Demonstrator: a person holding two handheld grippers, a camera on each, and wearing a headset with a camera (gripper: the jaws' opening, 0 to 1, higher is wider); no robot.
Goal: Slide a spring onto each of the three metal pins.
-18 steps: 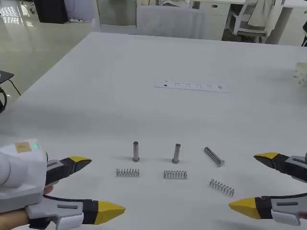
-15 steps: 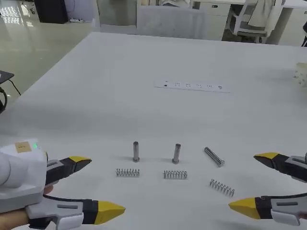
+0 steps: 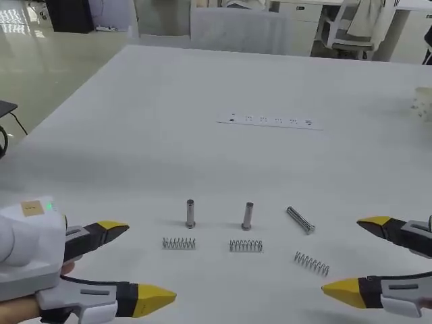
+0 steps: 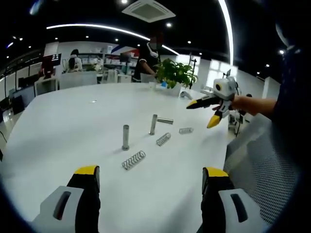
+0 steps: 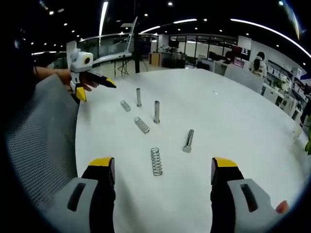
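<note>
Left hand-held gripper (image 3: 150, 261) jaws wide apart, empty, right hand-held gripper (image 3: 341, 255) likewise, both at counter's (image 3: 270, 162) near edge

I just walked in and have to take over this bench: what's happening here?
A person holds the left gripper and right gripper, both open and empty, over a white table. The left pin and middle pin stand upright; the right pin lies flat. The left spring, middle spring and right spring lie loose near them, none on a pin yet.

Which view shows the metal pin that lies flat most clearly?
The right gripper view: the lying pin is near and large, with its head visible. The head view shows it smaller, the left gripper view far and tiny.
</note>
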